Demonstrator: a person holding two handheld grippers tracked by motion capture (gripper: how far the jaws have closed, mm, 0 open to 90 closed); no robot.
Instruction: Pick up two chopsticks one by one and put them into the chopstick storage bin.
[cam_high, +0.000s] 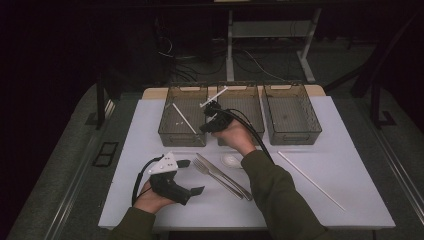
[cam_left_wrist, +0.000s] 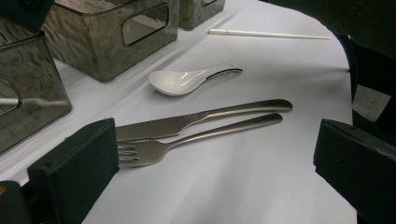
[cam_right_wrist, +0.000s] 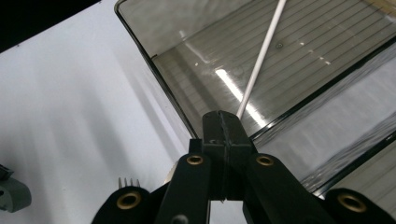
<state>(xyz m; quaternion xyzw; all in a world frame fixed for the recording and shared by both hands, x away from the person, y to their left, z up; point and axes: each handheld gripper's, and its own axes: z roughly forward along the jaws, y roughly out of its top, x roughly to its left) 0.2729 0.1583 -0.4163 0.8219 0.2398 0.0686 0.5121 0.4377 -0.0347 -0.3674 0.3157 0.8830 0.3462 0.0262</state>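
My right gripper (cam_high: 211, 109) hovers over the rim between the left bin (cam_high: 175, 137) and the middle bin (cam_high: 246, 88). Its jaws are pressed together on the end of a thin white chopstick (cam_high: 215, 95), which slants up and away. In the right gripper view the shut gripper (cam_right_wrist: 222, 119) pinches that chopstick (cam_right_wrist: 261, 56) above the bin (cam_right_wrist: 149, 56). A second chopstick (cam_high: 184, 118) lies inside the left bin. My left gripper (cam_high: 192, 176) rests low on the table, open. In the left gripper view the open gripper (cam_left_wrist: 212, 172) has nothing between its jaws and faces the fork (cam_left_wrist: 196, 137) and knife (cam_left_wrist: 201, 119).
A knife (cam_high: 225, 176) and fork (cam_high: 206, 170) lie side by side mid-table, with a white ceramic spoon (cam_high: 231, 160) behind them. Another long white chopstick (cam_high: 310, 180) lies at the right. A third bin (cam_high: 295, 137) stands at the back right. The spoon (cam_left_wrist: 187, 81) sits near the bin walls.
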